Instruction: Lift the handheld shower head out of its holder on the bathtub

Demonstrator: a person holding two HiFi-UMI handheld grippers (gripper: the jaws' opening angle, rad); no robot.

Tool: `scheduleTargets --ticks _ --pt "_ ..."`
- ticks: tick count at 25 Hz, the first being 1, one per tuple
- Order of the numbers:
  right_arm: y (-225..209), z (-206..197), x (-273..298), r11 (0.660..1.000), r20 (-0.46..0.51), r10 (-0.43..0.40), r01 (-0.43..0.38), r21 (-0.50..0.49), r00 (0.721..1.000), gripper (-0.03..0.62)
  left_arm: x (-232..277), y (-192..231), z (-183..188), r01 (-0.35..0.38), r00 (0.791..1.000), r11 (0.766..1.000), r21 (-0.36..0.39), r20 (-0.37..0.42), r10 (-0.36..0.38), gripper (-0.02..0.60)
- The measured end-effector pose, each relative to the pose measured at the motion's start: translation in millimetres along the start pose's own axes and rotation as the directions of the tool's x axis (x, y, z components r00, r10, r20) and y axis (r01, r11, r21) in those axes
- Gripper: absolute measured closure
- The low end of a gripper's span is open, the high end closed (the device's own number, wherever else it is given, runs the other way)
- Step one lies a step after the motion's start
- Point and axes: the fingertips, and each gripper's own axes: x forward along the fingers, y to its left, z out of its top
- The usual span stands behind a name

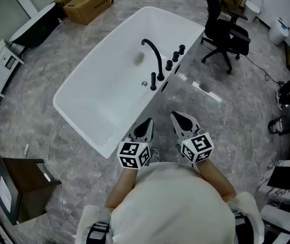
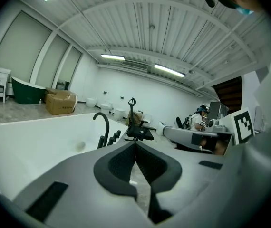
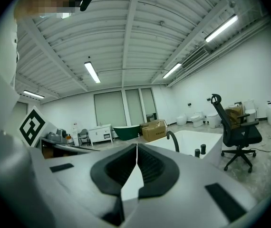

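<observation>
White bathtub (image 1: 98, 111) lies in the middle of the floor, and the black shower head (image 1: 153, 81) stands upright in its holder on the right rim, at the near end of the row with the spout (image 1: 155, 55) and knobs (image 1: 175, 56). Left gripper (image 1: 148, 124) and right gripper (image 1: 178, 119) are side by side by the tub's near right edge, apart from the shower head. Both have their fingers pressed together, with nothing between them.

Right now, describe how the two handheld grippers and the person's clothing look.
The left gripper and right gripper both have pale grey bodies that taper towards the jaws. The jaws are lined with black ribbed pads shaped into a rounded hollow. Each gripper bears a white cube printed with black square markers: the left cube and the right cube. The person wears a light cream top.
</observation>
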Motion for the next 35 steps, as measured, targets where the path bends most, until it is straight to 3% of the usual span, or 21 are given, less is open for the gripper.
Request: scheduleTargets --ticks 13,19,35 --pt "-20 -9 75 0.996 -0.038 -0.064 0.067 0.067 0.997 0.574 36 66 13 0.041 0.999 0.999 -0.024 -0.029 -0.042 0.56" --pt "-36 -21 93 0.997 -0.08 -0.077 0.079 0.021 0.994 0.574 45 78 9 0.033 0.998 0.999 -0.025 -0.045 -0.034 0.56" --pt "-100 -77 167 0.999 -0.192 -0.012 0.003 -0.049 0.981 0.572 94 105 -3 -0.053 0.996 0.995 -0.086 -0.072 0.047 0.56"
